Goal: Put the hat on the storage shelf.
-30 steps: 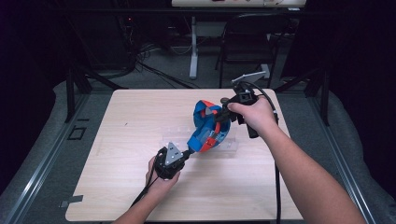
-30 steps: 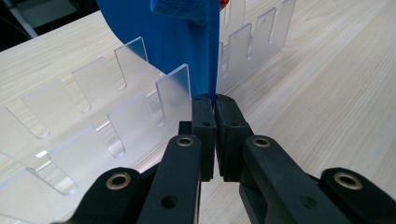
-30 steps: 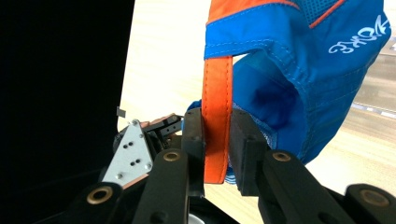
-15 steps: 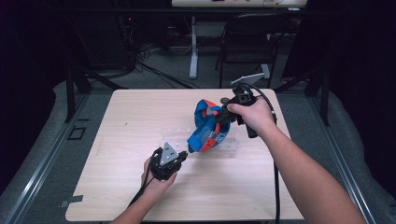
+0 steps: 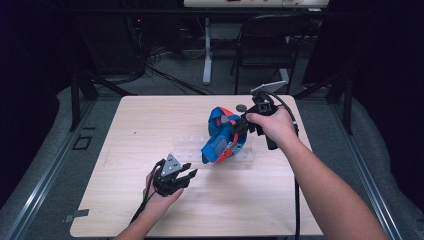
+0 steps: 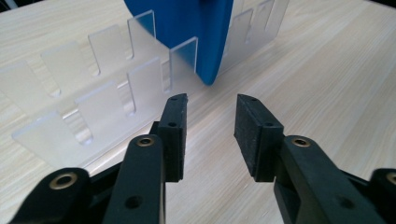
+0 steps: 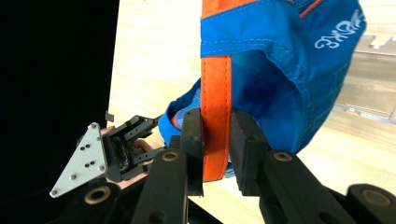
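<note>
A blue cap with an orange strap stands tilted over a clear slotted rack in mid table. My right gripper is shut on that strap; in the right gripper view the pads press it from both sides. My left gripper lies near the front of the table, a short way from the cap's brim. Its jaws have just been opening and stand open with nothing between them. The rack sits just ahead of them.
The pale wooden table has bare room left of the rack and along its front. A black chair and floor cables lie beyond the far edge. My left gripper shows low at the left in the right gripper view.
My left gripper has let go of the cap's brim, drawn back toward the front left of the table and opened its jaws. The right gripper and cap have stayed put.
</note>
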The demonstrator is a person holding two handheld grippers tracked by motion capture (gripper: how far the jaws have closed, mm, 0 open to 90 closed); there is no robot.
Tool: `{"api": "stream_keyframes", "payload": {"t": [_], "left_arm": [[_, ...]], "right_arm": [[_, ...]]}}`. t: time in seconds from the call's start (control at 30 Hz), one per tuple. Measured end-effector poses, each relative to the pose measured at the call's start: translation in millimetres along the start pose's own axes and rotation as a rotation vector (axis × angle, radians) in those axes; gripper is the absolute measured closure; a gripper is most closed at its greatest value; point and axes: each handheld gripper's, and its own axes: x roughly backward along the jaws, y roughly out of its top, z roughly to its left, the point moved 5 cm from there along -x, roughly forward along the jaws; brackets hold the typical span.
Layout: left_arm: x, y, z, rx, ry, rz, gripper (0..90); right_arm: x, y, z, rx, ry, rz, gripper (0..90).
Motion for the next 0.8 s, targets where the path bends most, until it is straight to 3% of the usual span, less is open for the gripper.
{"api": "stream_keyframes", "payload": {"t": [0.3, 0.47, 0.6, 0.8], "left_arm": [[6.6, -6.0, 14.5, 0.032, 0.014, -0.002, 61.6], [8.0, -7.1, 18.3, 0.037, 0.008, -0.004, 61.7], [9.9, -7.2, 22.7, 0.052, 0.014, -0.010, 61.5], [12.2, -6.6, 25.8, 0.062, 0.021, -0.020, 57.5]], "right_arm": [[4.0, -2.3, -7.6, -0.018, 0.001, -0.024, 75.3], [6.6, -4.8, -16.1, -0.004, -0.021, -0.006, 72.6], [7.7, -5.6, -23.7, -0.021, -0.046, -0.046, 70.5], [9.2, -9.7, -38.2, -0.043, -0.065, -0.058, 67.1]]}}
